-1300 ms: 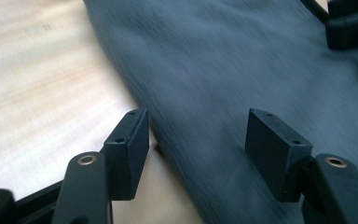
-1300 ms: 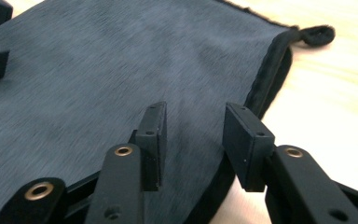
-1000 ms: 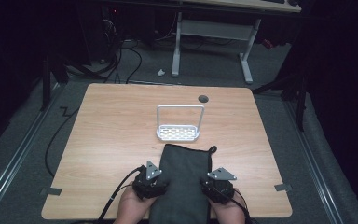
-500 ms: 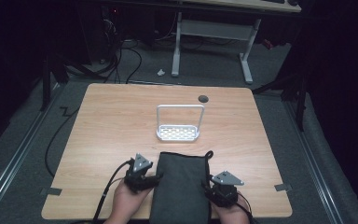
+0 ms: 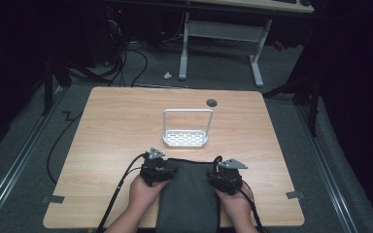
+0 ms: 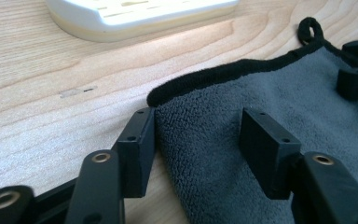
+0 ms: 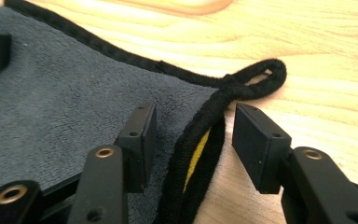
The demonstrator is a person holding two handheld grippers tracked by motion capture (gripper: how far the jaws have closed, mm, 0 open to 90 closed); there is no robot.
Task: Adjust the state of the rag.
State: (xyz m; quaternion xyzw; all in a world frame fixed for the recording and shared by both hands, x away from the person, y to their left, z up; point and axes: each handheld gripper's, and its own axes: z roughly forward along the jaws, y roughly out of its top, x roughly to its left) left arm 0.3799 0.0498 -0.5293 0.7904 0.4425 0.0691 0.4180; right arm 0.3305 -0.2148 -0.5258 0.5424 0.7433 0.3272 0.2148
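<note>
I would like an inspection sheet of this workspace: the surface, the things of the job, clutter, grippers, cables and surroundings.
Surface: wooden table, with a round dark hole near its far edge.
Job's things: grey towel with black hem, lying flat at the near edge; hanging loop at its far right corner; a yellow layer shows beneath that corner.
Clutter: white perforated tray with an upright wire handle, beyond the towel.
Grippers: left gripper open astride the towel's left corner, jaws just closing; right gripper open astride the right hem, jaws just opening.
Cables: black cable trailing from the left gripper; more cables on the floor.
Surroundings: grey carpet, white desk frame, dark room.
</note>
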